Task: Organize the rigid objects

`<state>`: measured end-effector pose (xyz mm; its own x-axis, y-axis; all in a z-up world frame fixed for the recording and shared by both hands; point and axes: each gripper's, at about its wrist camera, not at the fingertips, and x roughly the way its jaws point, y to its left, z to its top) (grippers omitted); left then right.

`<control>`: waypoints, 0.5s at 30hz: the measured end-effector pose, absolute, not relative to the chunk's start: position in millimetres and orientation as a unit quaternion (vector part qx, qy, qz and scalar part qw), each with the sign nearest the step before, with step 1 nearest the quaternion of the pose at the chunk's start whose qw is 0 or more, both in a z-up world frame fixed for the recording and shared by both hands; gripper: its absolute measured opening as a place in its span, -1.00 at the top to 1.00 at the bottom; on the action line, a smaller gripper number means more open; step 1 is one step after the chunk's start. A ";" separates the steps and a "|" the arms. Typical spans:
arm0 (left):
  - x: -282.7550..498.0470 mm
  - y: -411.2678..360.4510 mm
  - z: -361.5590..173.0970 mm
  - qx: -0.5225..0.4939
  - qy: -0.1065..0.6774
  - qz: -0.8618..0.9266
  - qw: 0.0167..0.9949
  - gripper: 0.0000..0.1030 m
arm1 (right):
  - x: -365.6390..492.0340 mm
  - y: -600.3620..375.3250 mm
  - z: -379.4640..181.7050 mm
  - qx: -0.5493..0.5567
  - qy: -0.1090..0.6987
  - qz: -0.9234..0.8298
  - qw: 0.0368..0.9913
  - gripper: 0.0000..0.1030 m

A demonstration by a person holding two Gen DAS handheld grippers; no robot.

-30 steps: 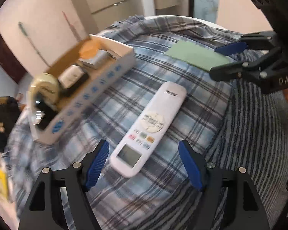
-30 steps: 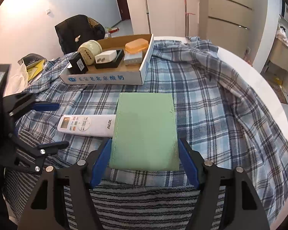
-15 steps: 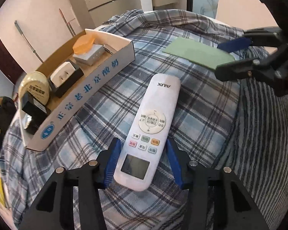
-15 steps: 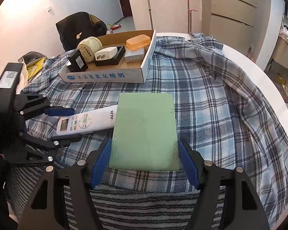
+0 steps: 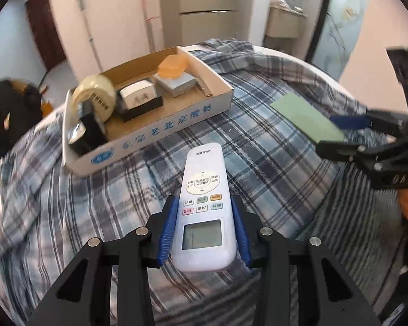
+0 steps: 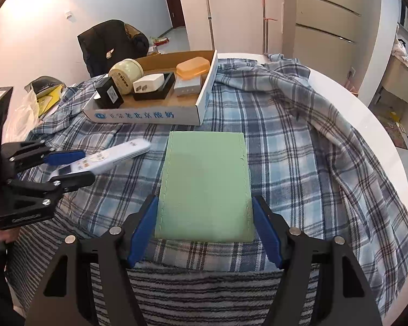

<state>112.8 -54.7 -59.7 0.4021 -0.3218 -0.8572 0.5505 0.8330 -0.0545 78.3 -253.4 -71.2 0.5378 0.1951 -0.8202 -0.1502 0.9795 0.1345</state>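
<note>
Clamping remote point(image 5: 204, 206), left claw point(image 5: 205, 229); right view blurs it.

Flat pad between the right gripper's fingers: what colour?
Pale green flat pad, plain with stitched edges; clearest in the right wrist view.

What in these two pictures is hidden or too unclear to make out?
- Remote, left view: its sides are covered by the left claw.
- Remote, right view: motion-blurred, buttons unreadable.
- Green pad, right view: whether the right claw touches it.
- Black box, left view: partly behind the cardboard tray wall.
</note>
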 end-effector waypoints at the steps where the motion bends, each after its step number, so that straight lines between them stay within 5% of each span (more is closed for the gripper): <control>1: 113.1 -51.5 -58.6 0.105 0.489 -0.262 0.825 0.19 | 77.7 -252.5 -69.8 0.023 0.469 0.100 0.877 -0.32; 15: 56.2 -52.8 -63.4 0.077 0.572 -0.266 0.772 0.20 | 61.8 -262.3 -74.2 0.022 0.469 0.099 0.877 -0.32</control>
<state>56.2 -52.8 -63.4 0.2054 -0.3226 -0.9240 0.4988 0.8468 -0.1848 61.8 -262.3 -74.2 0.5396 0.1945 -0.8191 -0.1540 0.9793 0.1310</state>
